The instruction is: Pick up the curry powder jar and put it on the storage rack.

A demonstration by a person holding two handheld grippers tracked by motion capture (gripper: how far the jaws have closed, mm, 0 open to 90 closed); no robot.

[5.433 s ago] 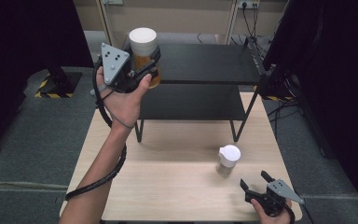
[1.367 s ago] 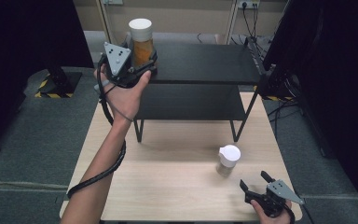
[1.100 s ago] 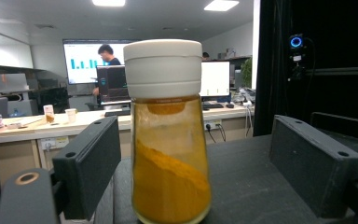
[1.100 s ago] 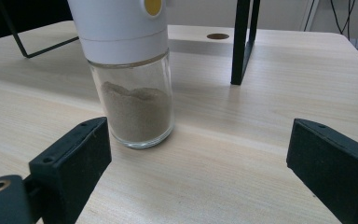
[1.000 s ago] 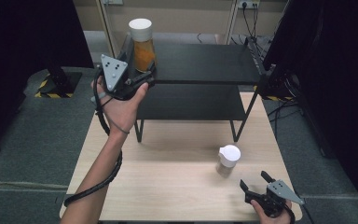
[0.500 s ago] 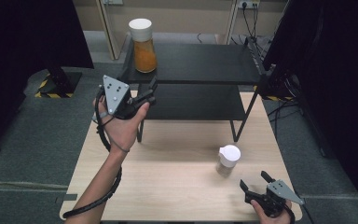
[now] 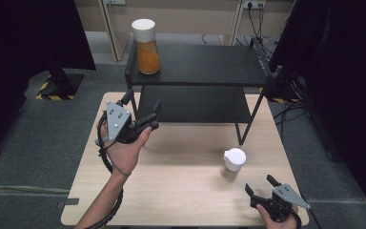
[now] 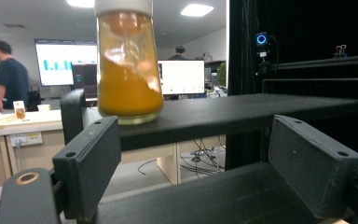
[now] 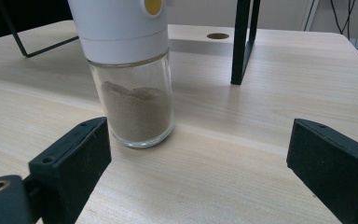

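The jar of orange powder [image 7: 146, 46] now stands upright on the top tier of the black shelf rack [image 7: 205, 67], at its left end, and my left tool [image 7: 140, 109] hangs free of it, jaws spread with nothing between them, just in front of the rack's lower tier above the surface [image 7: 181, 191]. In the left gripper view the jar [image 8: 128, 60] sits beyond and above the open jaws. That placement looks done to me. What seems left is the second jar, the white-capped one of pale powder [image 7: 232, 163], upright on the surface near my right tool [image 7: 259, 186]. In the right gripper view it [image 9: 133, 70] stands ahead of the released, empty jaws, nearer the left one, not touched. The rack's front right leg [image 7: 242, 129] rises just behind it and could crowd a lift toward the shelf.
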